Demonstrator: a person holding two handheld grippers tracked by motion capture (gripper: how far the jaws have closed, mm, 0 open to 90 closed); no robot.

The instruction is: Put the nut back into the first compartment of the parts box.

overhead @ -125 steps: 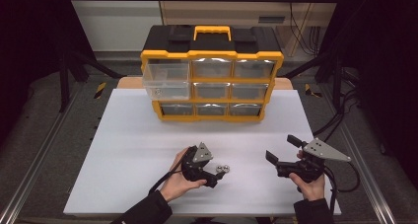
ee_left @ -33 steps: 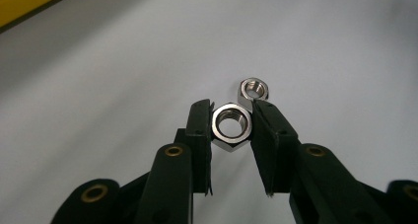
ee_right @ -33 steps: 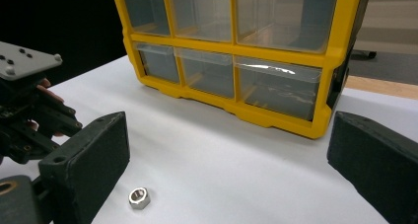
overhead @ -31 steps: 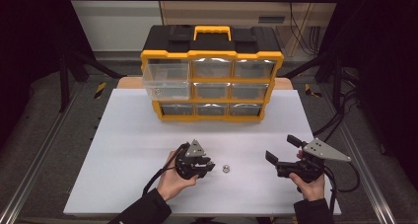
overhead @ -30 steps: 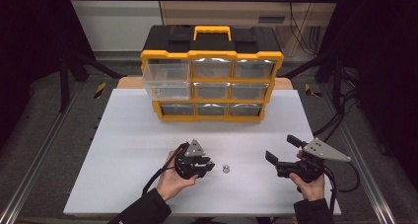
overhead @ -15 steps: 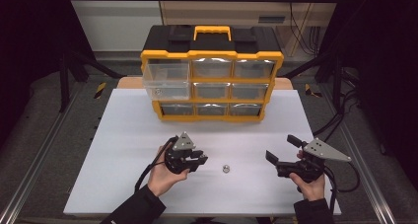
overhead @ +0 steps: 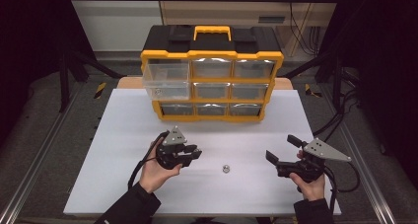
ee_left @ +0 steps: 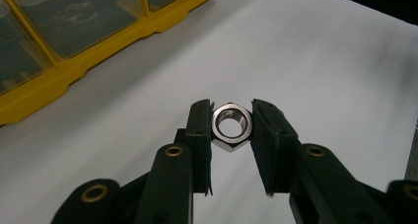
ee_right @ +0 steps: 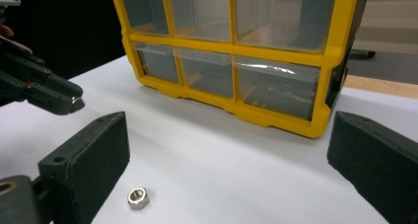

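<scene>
**Left hand-held gripper holds a hex nut; a second nut lies on the tabletop**

The left hand-held gripper (overhead: 191, 154) is raised above the white tabletop (overhead: 98, 174), in front of the yellow-and-black drawer cabinet (overhead: 212, 76). In the left gripper view its two black jaws stand partly closed on a shiny steel hex nut (ee_left: 231, 126); the pads press on two opposite flats, and the threaded hole faces the camera. The nut hangs clear of the tabletop, with the yellow base of the cabinet up and to the left behind it.

A second hex nut (overhead: 226, 168) lies flat on the tabletop between the two hands, nearer the left hand-held gripper. In the right gripper view it sits just beside the left jaw, low in the picture.

The right hand-held gripper (overhead: 282, 151) is held near the right front part of the tabletop, its jaws spread wide with nothing between them. It points towards the cabinet's lower drawers. The top left drawer (overhead: 165, 80) of the cabinet stands pulled out, beyond the other drawer fronts.
</scene>
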